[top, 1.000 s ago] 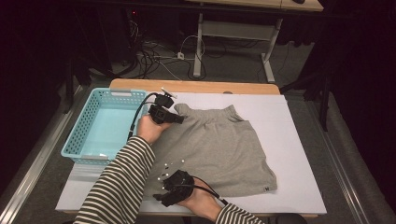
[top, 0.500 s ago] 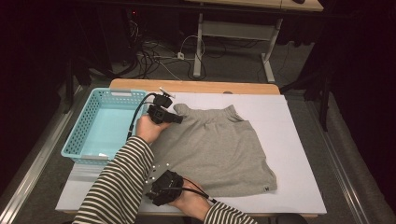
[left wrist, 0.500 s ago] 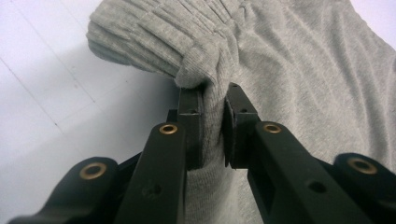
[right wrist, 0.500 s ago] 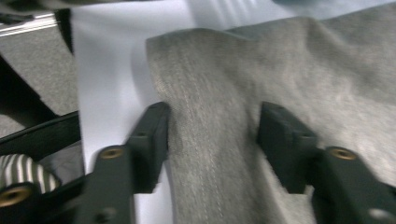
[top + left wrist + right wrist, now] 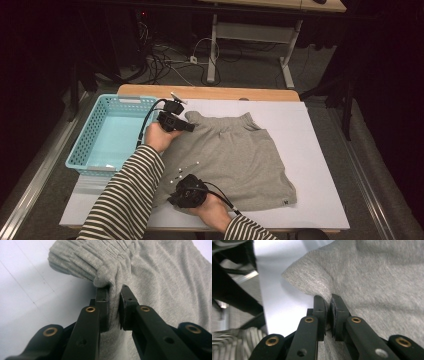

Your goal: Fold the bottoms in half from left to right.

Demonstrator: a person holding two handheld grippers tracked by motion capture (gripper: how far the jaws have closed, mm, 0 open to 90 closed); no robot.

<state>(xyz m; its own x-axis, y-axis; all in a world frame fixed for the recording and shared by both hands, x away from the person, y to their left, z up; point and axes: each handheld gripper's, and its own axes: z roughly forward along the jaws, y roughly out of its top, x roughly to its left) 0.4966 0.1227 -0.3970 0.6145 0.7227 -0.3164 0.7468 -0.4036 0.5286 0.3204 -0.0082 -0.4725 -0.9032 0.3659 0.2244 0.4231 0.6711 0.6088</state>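
A grey knit garment (image 5: 235, 150) lies spread flat on the white table cover (image 5: 310, 150). My left gripper (image 5: 186, 126) is at the garment's far left corner, shut on the gathered waistband (image 5: 100, 262), with a fold of cloth pinched between its jaws (image 5: 115, 300). At the near left corner my right gripper (image 5: 174, 198) is shut on the hem; grey fabric (image 5: 367, 277) is clamped between its pads (image 5: 327, 307). A striped sleeve (image 5: 125, 200) partly hides the garment's left edge.
A light blue plastic basket (image 5: 86, 145) stands on the table just left of the garment, with nothing seen inside. A wooden table edge (image 5: 210, 92) runs along the far side. Cables and desk legs lie on the floor beyond.
The right hand and its gripper shifted slightly along the near left hem, first leftward and then back. The left gripper has stayed on the waistband corner.
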